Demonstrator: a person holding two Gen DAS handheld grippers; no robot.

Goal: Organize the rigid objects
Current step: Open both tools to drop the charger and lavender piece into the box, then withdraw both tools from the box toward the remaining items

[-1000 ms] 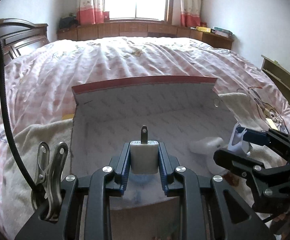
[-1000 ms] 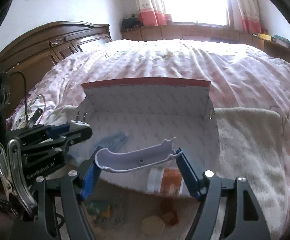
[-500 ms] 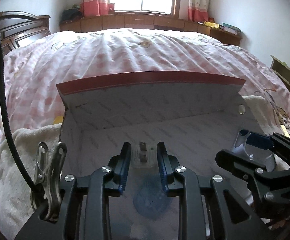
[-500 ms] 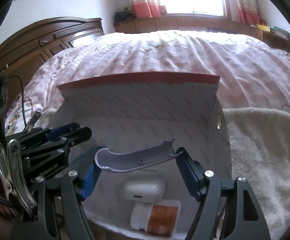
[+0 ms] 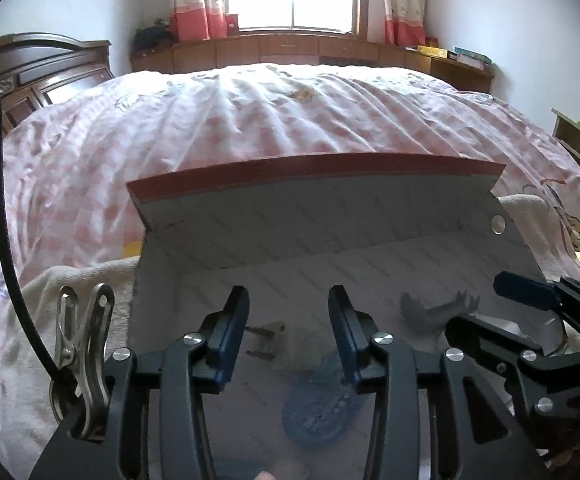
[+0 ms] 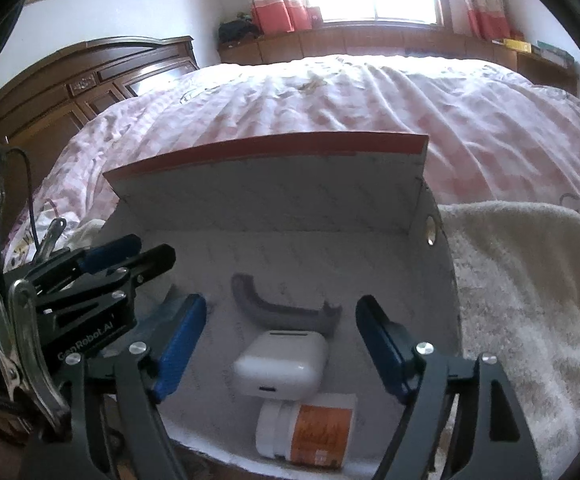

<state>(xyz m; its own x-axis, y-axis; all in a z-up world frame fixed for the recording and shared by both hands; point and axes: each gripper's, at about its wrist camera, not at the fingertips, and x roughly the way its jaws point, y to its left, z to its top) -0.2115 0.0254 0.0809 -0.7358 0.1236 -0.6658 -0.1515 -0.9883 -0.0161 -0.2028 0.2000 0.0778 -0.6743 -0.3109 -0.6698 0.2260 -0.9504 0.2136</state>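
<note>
As the left wrist view shows, the left gripper [image 5: 288, 328] is opening, its fingers now clear of the white charger plug [image 5: 276, 340], which it held a second ago and which lies in the open box [image 5: 313, 176].

From the right wrist view, the right gripper [image 6: 280, 344] is widening too; its grey curved piece [image 6: 282, 310], released, rests inside beside the earbud case [image 6: 280, 364] and pill bottle [image 6: 309, 428]. Both items appear stowed.

The box [image 6: 282, 208] is pale grey inside with faint diagonal dashes and a red rim. In it lie a white case [image 6: 280, 364], a white bottle [image 6: 309, 434] with an orange label, a grey curved piece [image 6: 282, 310], a white plug [image 5: 278, 340] and a blue disc [image 5: 321, 408]. The quilt [image 5: 290, 116] is pink-and-white check; the towel [image 6: 517, 280] is cream. Gripper pads [image 6: 178, 344] are blue on black frames.
</note>
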